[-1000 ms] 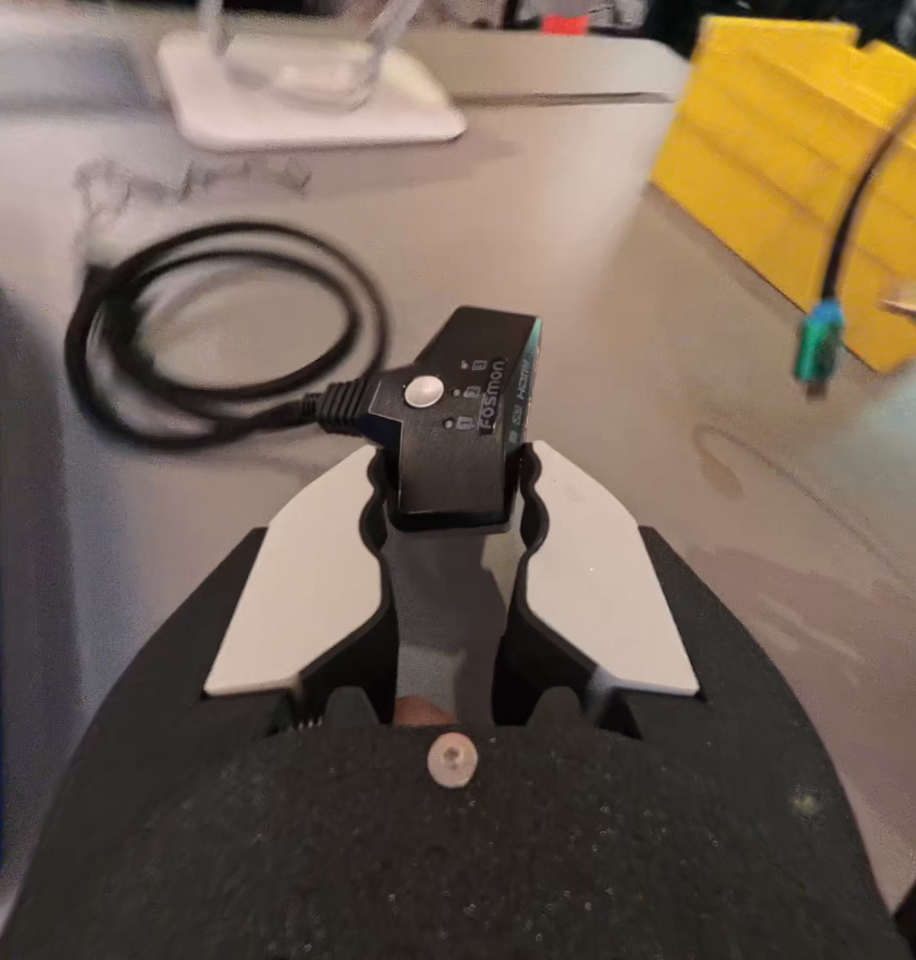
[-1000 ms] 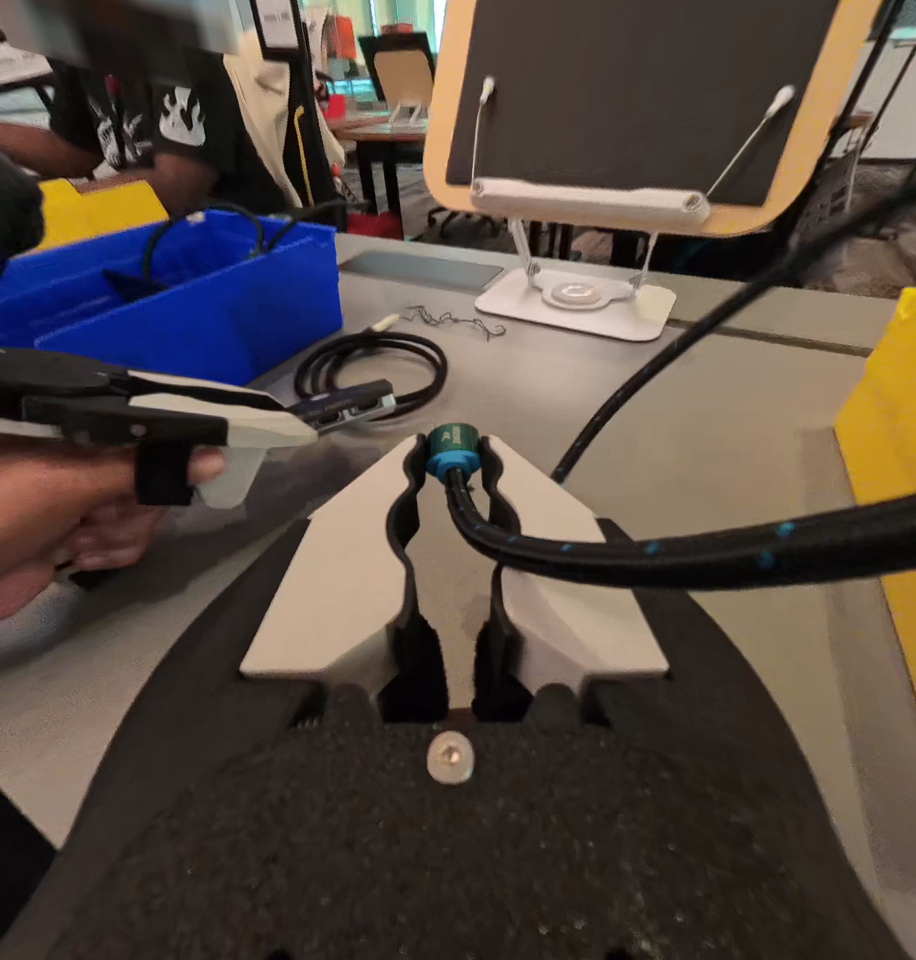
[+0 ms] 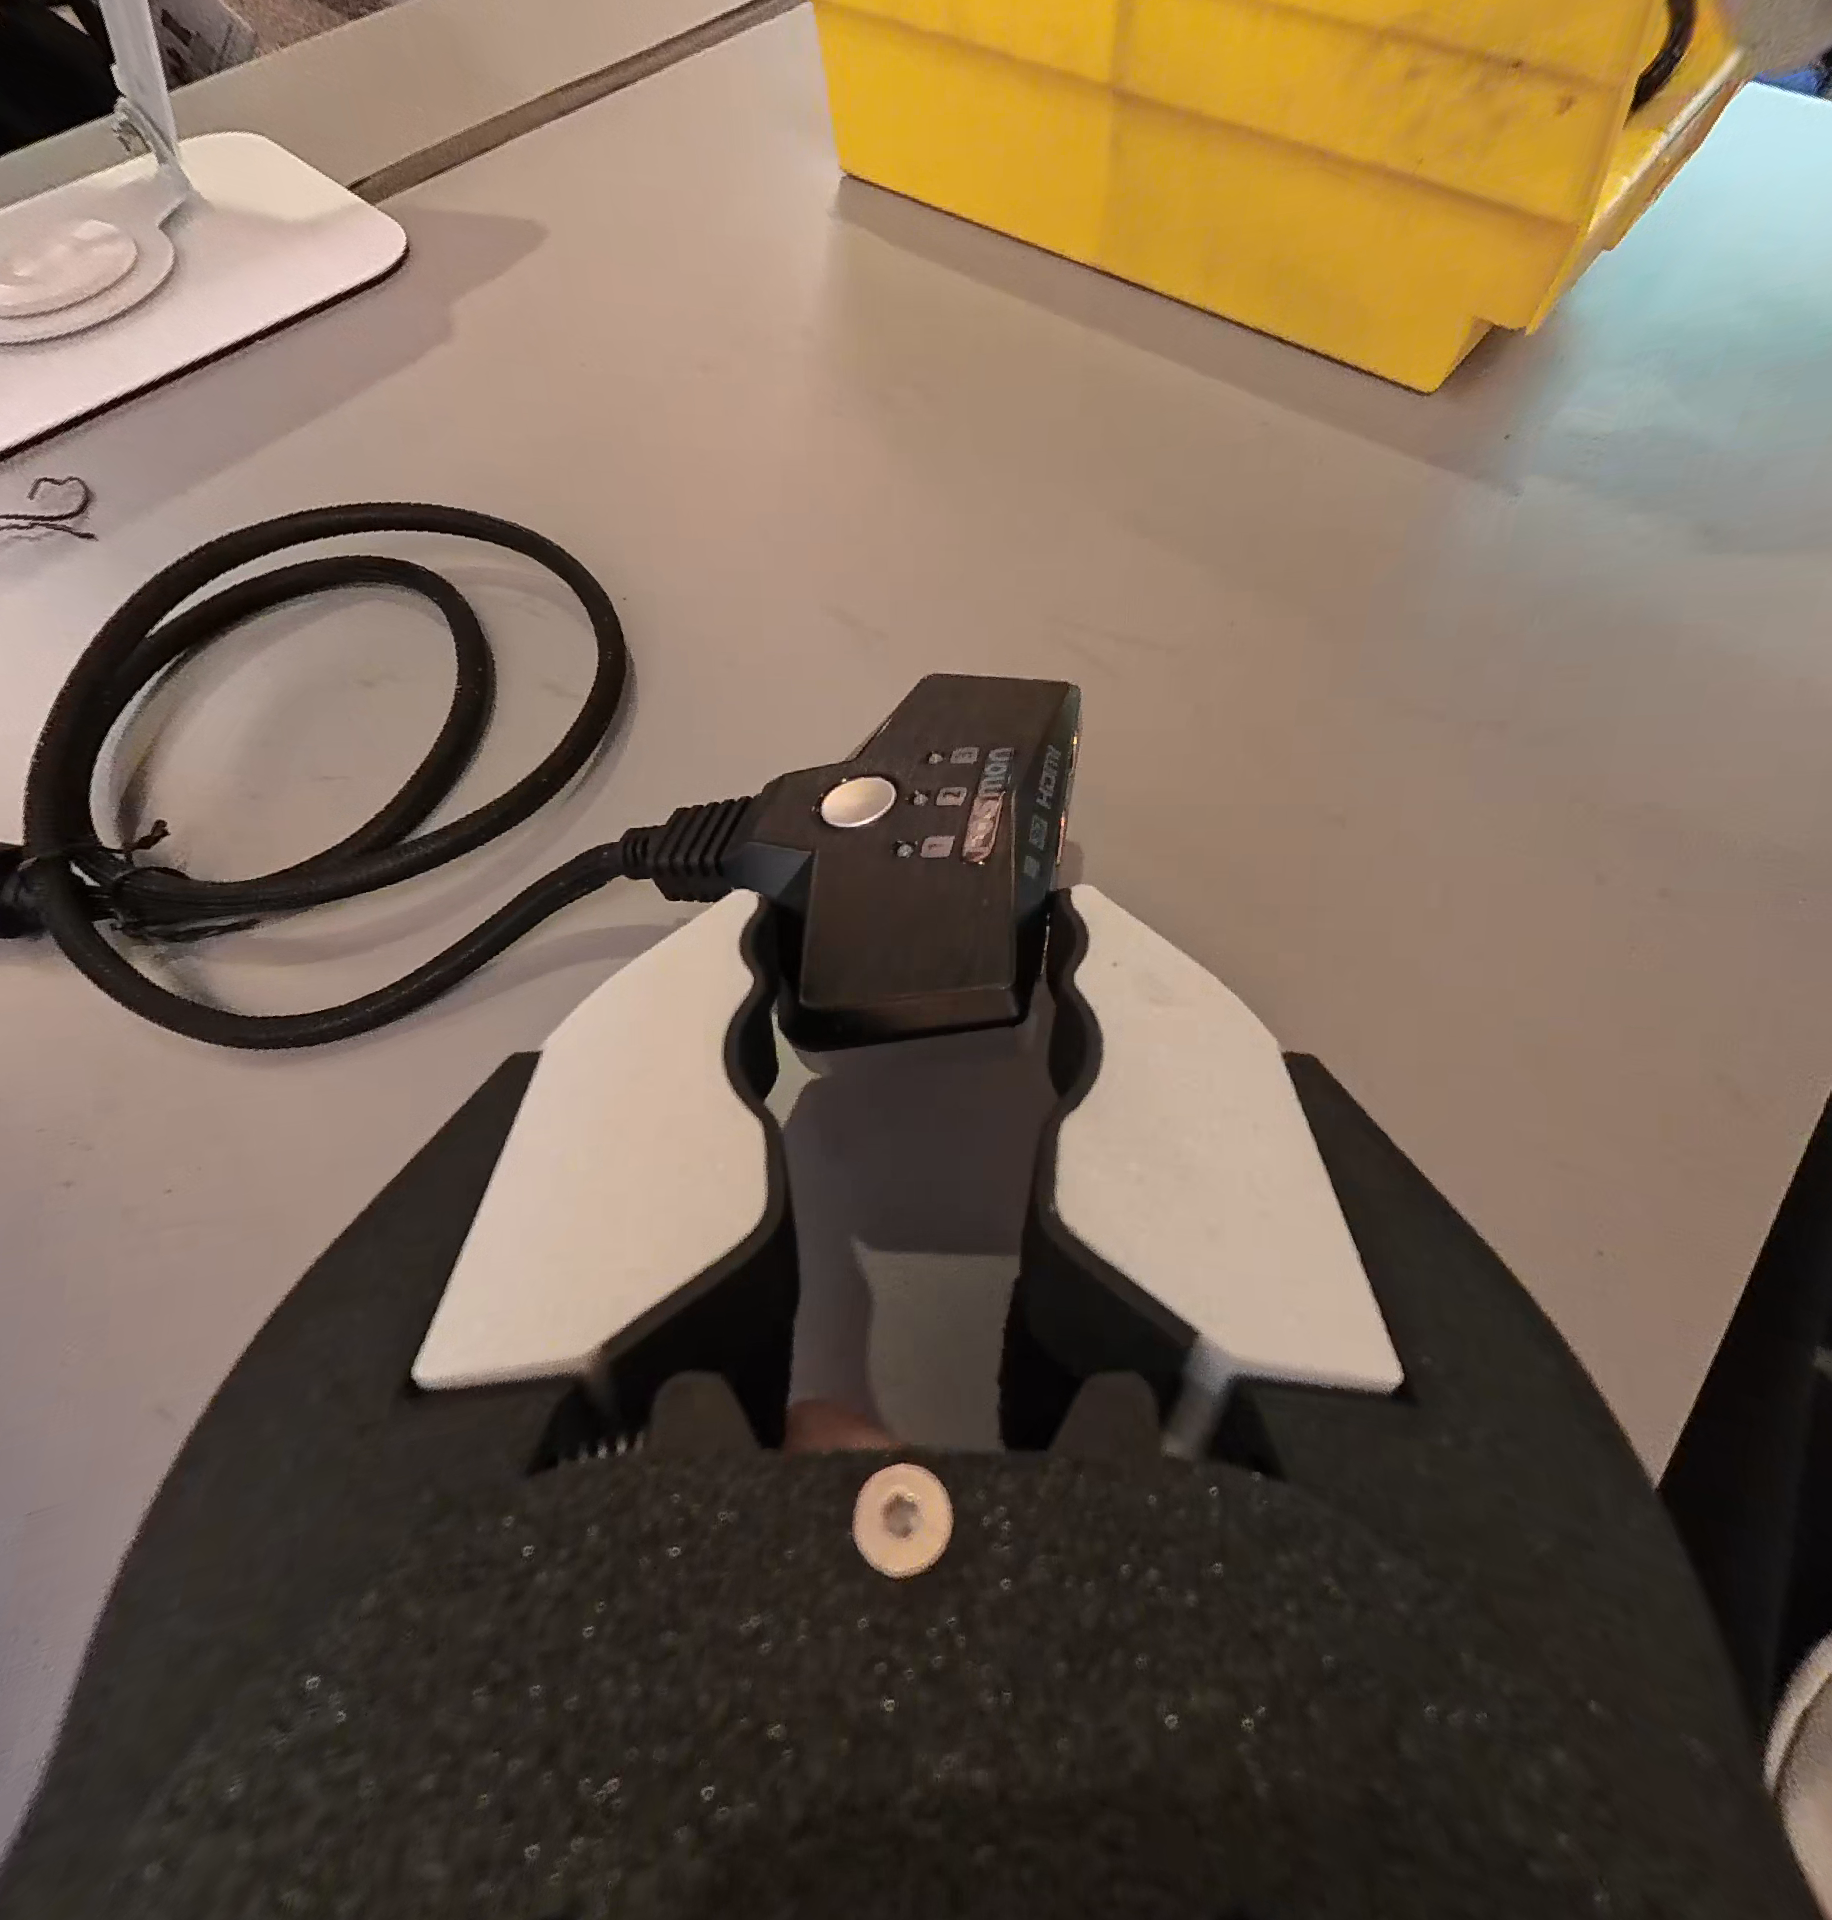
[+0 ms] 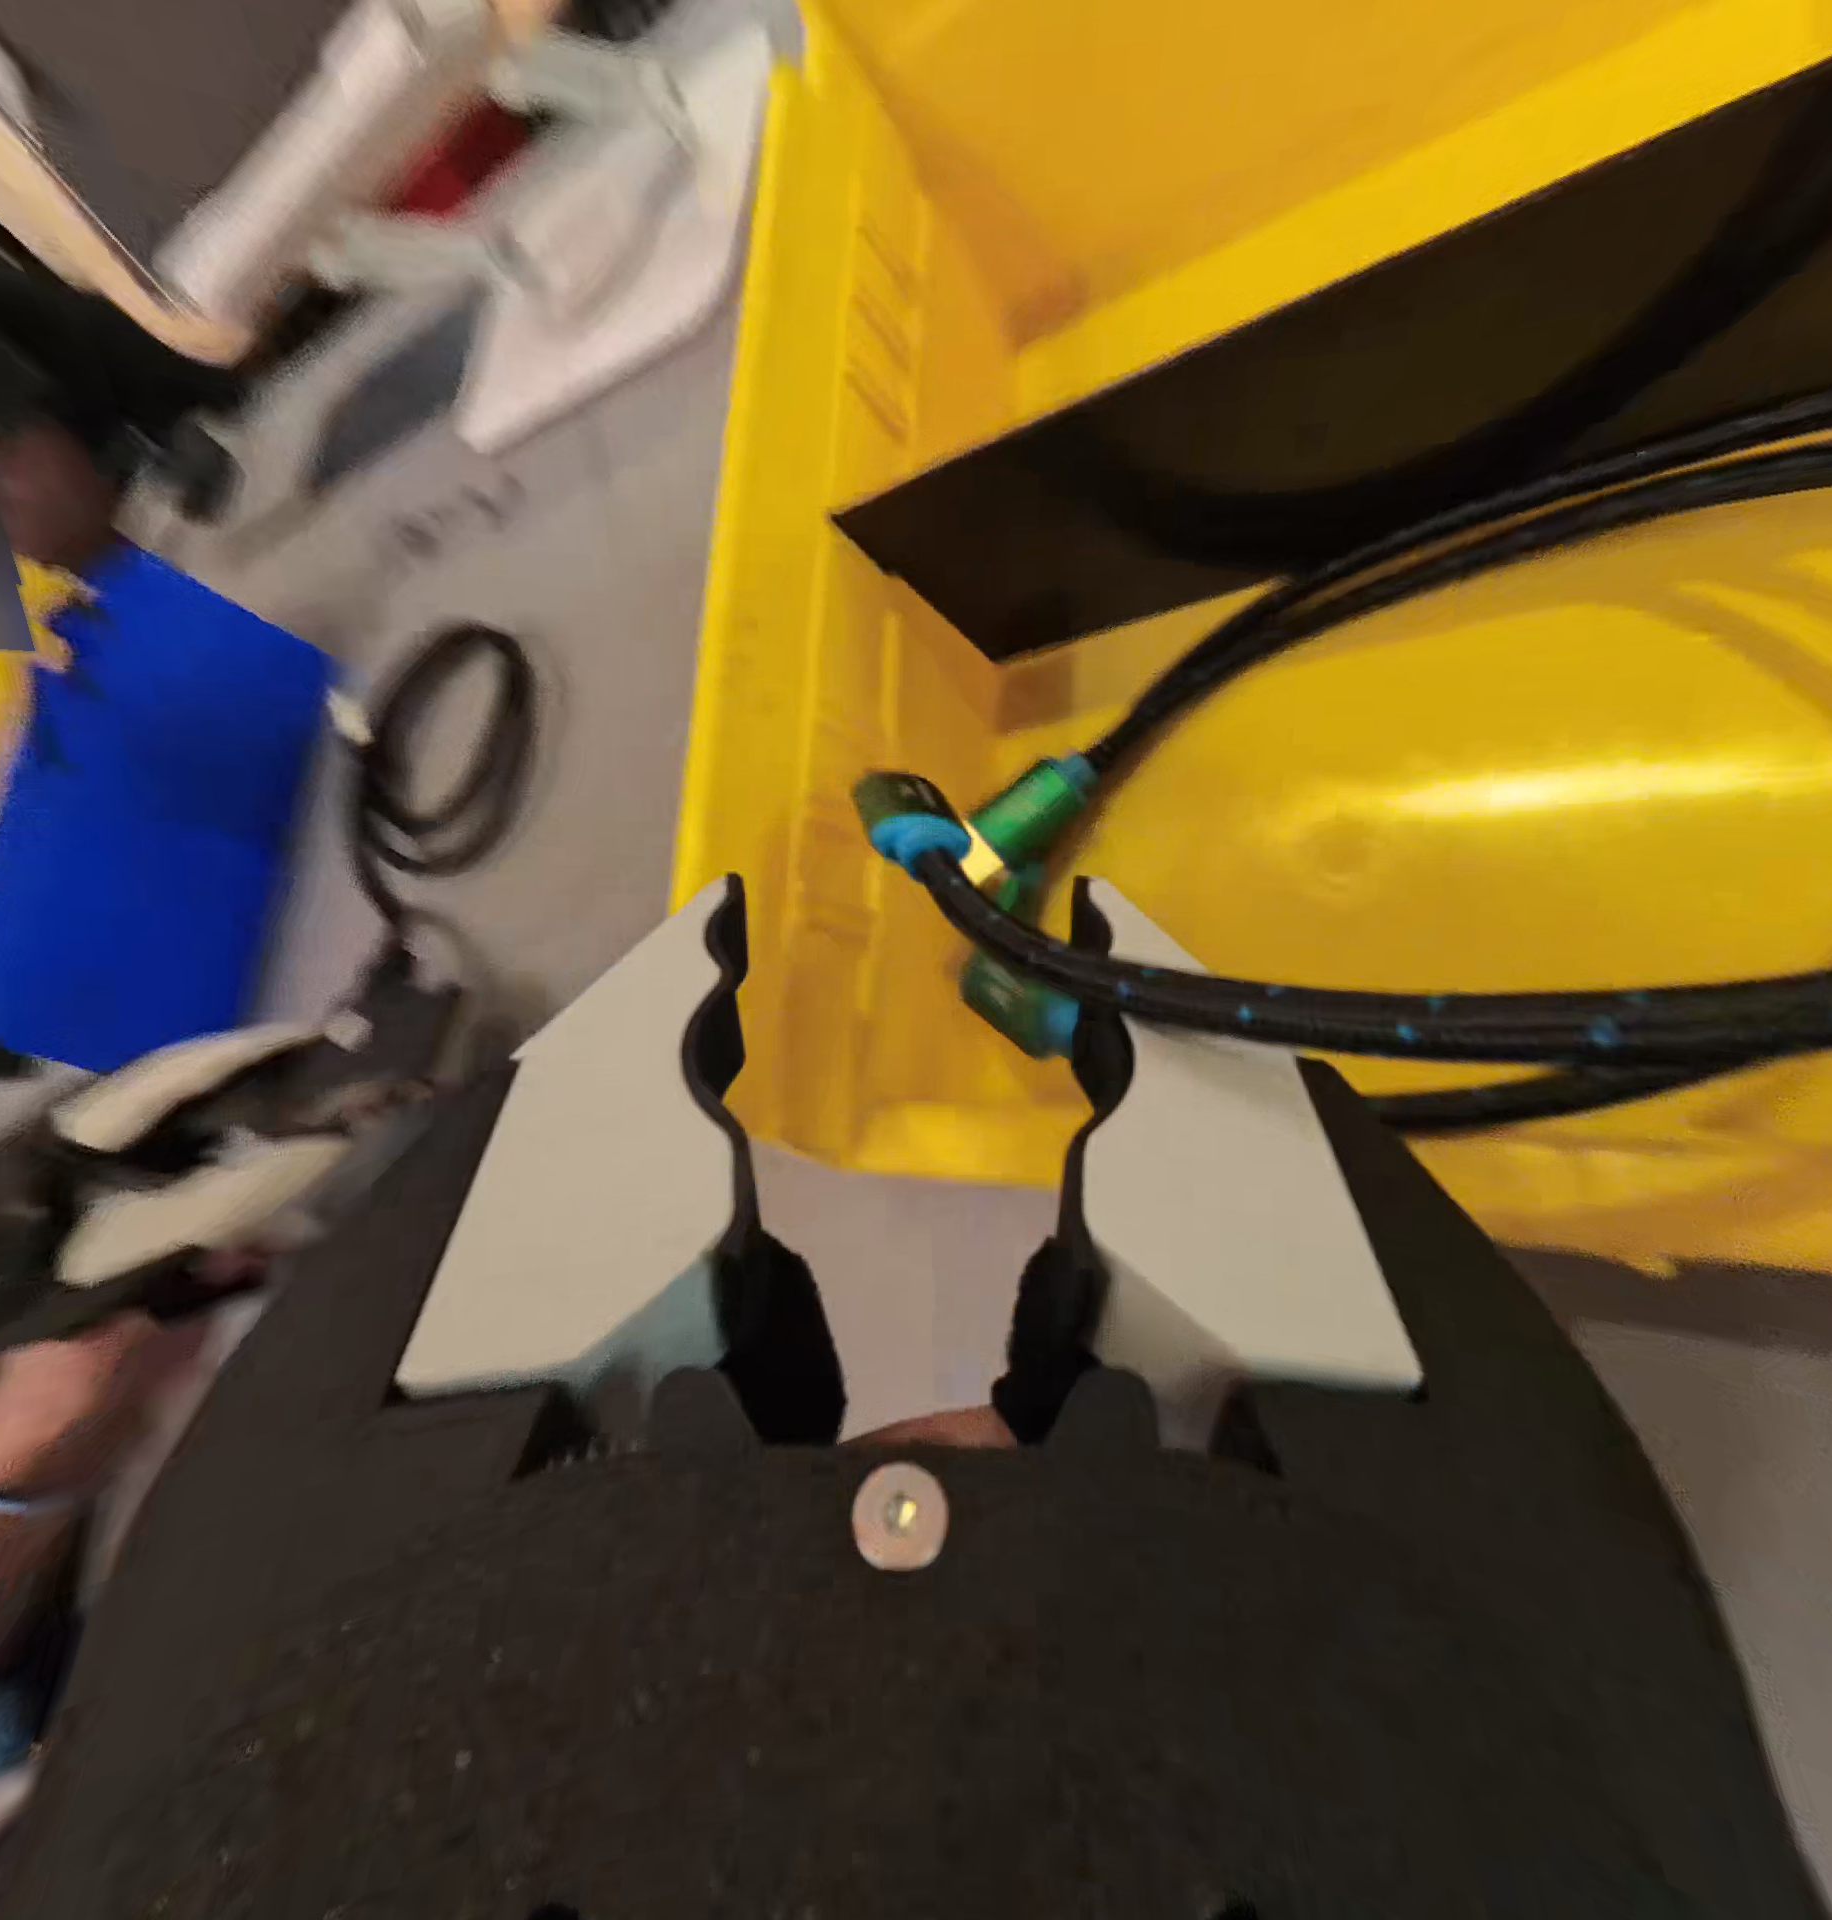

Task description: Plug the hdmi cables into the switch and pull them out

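Observation:
My left gripper is shut on the near end of the black HDMI switch and holds it just above the grey table. The switch's own black cable lies coiled to the left. My right gripper is open and empty at the wall of the yellow bin. Inside the bin lie black braided HDMI cables with green plugs; one plug with a blue collar lies just beyond my fingertips. No cable is plugged into the switch.
The yellow bin stands at the table's far right with a black divider inside. A white stand base sits far left. A blue bin is left, and the left gripper shows blurred beside it. My hands' fingertips stand some 30 cm from each other.
My right gripper has let go of the green-plugged cable, opened, and swung right to the yellow bin, where the cable now lies. My left gripper still holds the switch.

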Motion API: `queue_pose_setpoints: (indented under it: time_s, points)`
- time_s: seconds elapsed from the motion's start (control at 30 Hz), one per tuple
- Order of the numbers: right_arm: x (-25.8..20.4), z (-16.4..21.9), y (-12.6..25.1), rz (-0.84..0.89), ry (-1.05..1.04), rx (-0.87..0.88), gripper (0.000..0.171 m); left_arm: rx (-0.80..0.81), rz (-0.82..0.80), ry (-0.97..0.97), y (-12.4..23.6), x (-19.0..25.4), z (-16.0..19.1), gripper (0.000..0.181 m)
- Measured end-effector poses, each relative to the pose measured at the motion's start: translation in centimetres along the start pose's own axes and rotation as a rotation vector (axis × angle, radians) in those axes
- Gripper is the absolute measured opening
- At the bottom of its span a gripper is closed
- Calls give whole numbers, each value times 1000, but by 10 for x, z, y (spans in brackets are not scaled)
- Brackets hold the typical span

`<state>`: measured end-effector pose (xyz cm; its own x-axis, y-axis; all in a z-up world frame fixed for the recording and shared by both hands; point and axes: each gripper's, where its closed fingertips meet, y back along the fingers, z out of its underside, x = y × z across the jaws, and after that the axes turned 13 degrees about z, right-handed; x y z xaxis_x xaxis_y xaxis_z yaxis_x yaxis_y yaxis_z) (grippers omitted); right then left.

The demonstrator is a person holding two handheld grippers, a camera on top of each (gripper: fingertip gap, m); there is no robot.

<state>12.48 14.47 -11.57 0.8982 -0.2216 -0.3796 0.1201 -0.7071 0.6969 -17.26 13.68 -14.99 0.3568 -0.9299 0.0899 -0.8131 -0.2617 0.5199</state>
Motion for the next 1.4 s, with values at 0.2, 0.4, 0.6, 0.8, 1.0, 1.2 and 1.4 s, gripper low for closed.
queue_pose_setpoints:
  time_s: [0.2,0.4,0.6,0.8,1.0,1.2,1.4]
  points:
    - [45,28,26,343,324,-188,62,-7,5,-7,0,1,1,49]
    - [33,14,44,327,359,-119,53,20,14,0,3,1,-2,49]
    - [-107,21,70,-166,572,56,54,149,138,-60,20,16,-22,49]
    - [-222,103,44,-690,806,108,61,279,309,-120,49,33,-36,46]
    - [-248,155,4,-682,927,-17,74,235,263,-357,56,48,-29,22]
    - [-248,178,-10,-741,893,-182,75,185,289,-396,53,55,-18,22]
    - [-250,214,1,-918,942,-441,66,33,353,-669,48,83,15,22]
